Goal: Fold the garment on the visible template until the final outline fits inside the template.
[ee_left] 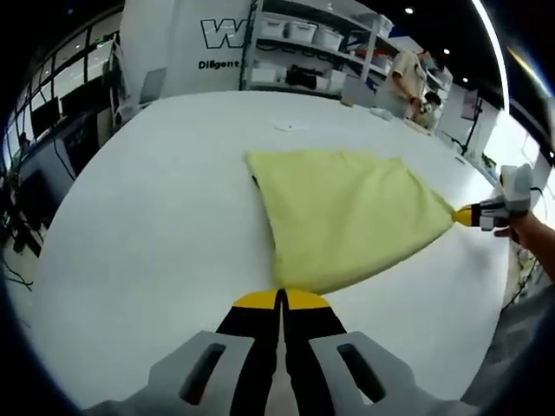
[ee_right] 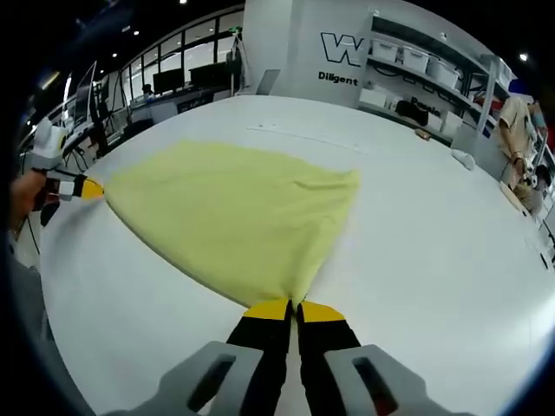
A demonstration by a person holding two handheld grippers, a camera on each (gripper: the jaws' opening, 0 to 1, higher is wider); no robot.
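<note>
A pale yellow garment [ee_left: 347, 217] lies stretched over the white table [ee_left: 156, 217]. My left gripper [ee_left: 281, 297] is shut on its near corner, yellow tips pinched together. The right gripper [ee_left: 468, 215] comes in from the right, shut on the garment's pulled-out corner, a hand behind it. In the right gripper view the same garment [ee_right: 234, 217] fans out from my right gripper [ee_right: 295, 307], shut on its corner. The left gripper [ee_right: 87, 188] holds the far left corner there. I see no template outline on the table.
Shelving with white bins [ee_left: 312, 43] stands behind the table. A person [ee_right: 520, 121] stands at the back right. Desks with monitors [ee_right: 165, 87] line the far left. Small objects [ee_right: 460, 156] lie near the table's far edge.
</note>
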